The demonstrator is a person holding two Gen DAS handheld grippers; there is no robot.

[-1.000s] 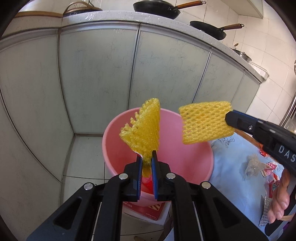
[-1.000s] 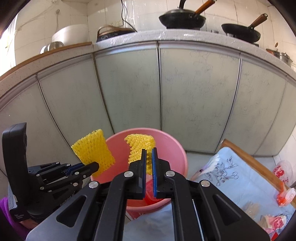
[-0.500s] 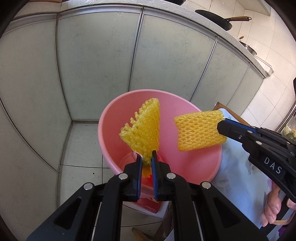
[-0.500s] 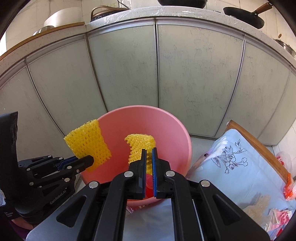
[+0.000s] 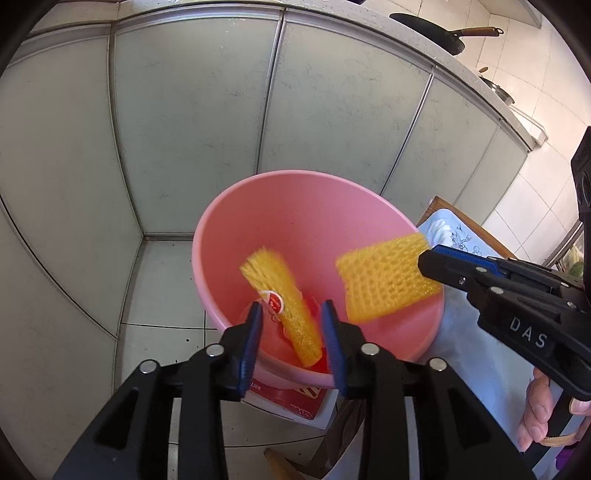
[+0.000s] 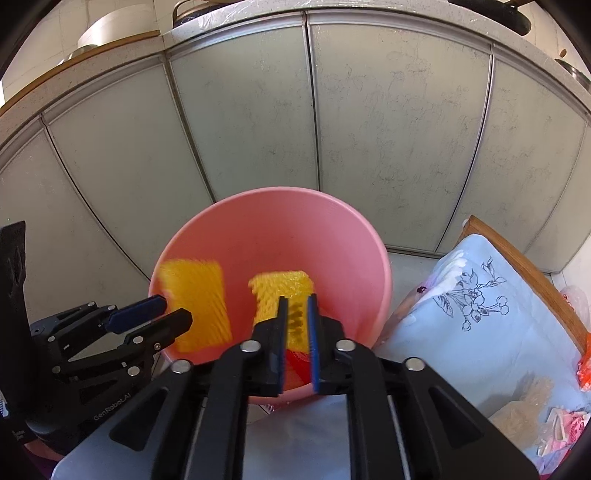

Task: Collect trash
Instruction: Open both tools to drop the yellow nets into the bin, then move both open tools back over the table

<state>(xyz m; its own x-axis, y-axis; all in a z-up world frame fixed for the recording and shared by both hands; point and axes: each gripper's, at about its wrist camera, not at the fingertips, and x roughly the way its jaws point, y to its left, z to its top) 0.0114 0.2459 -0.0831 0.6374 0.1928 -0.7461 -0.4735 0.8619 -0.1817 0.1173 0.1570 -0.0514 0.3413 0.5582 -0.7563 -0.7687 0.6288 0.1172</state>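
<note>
A pink bucket [image 5: 369,206] stands below both grippers; it also shows in the right wrist view [image 6: 258,218]. My left gripper [image 5: 291,321] is open over it, and its yellow foam net [image 5: 284,295], blurred, falls free into the bucket; this net also shows in the right wrist view [image 6: 199,302]. My right gripper [image 6: 297,314] has its jaws slightly parted, with a second yellow foam net [image 6: 280,291] between them, blurred. In the left wrist view that net [image 5: 384,280] hangs at the right gripper's tip [image 5: 430,258]. Red trash [image 5: 317,365] lies in the bucket bottom.
Grey cabinet doors [image 6: 369,129] stand behind the bucket under a counter with a black pan [image 5: 436,33]. A table with a light blue flowered cloth [image 6: 461,332] is on the right, carrying plastic wrappers [image 6: 554,421]. A red box [image 5: 295,398] sits under the bucket on the tiled floor.
Both grippers moved lower over the bucket. My left gripper opened and its foam net is dropping in. My right gripper's jaws have parted a little around its net.
</note>
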